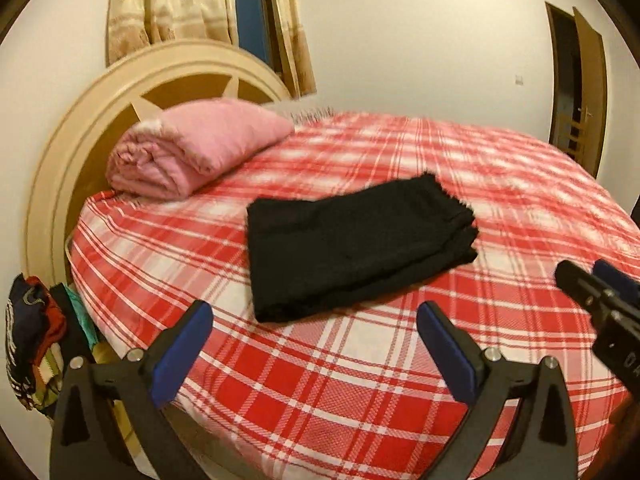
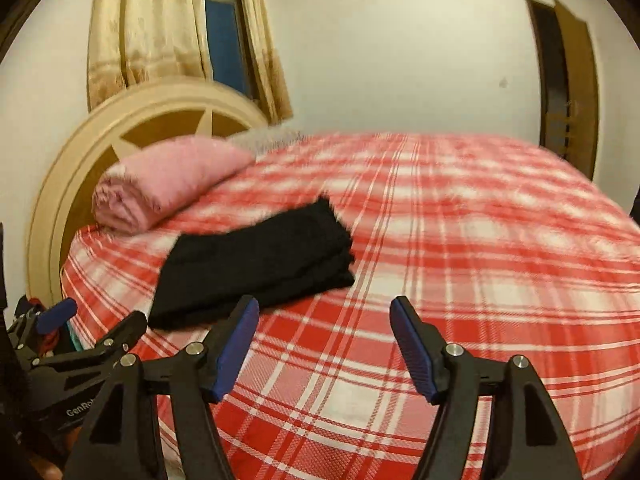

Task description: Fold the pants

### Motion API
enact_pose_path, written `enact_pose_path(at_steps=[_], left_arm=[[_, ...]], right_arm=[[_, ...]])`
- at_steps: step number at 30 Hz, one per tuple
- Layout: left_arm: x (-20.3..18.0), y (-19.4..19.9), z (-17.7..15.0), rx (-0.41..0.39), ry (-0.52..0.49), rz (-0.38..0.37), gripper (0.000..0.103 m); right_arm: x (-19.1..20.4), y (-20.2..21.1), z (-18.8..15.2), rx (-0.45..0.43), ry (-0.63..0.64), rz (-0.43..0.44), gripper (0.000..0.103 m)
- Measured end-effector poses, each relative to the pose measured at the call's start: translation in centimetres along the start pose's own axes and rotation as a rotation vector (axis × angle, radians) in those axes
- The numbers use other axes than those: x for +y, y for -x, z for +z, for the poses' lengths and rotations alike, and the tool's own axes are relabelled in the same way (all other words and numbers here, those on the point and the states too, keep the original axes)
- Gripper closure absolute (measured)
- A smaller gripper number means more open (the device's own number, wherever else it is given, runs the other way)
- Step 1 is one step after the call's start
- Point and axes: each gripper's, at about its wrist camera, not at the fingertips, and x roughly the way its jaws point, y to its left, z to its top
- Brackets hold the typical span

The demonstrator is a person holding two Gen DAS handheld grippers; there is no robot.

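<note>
Red-and-white plaid cotton bedspread (image 1: pixel 360 380) covers whole bed, largest surface. Rolled pink blanket (image 1: pixel 192 152) at headboard end. Black fabric pants (image 1: pixel 356 244), folded into compact layered rectangle, lie flat mid-bed, near blanket, apart from both tools. Left gripper (image 1: pixel 314 344) wide open, holding nothing, above spread short of pants. Right gripper (image 2: pixel 324 340) likewise spread, empty. Judgement: folding looks finished, hands clear. Next move, if any: square up edges or leave.
</note>
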Motion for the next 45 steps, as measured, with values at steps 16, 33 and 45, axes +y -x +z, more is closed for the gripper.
enact_pose_path(at_steps=[16,33,45], left_arm=[[-0.1,5.9,0.7,-0.137,-0.014,-0.002,0.000],[0.2,6.6,0.8,-0.146,0.007,0.010,0.000],[0.3,6.7,0.8,-0.144,0.006,0.012,0.000]], right_arm=[[0.7,8.5,1.0,-0.212,-0.040,-0.040,0.025],[1.1,9.1,0.8,-0.236,-0.019,-0.047,0.024],[1.3,9.2,0.7,-0.236,-0.019,-0.043,0.024]])
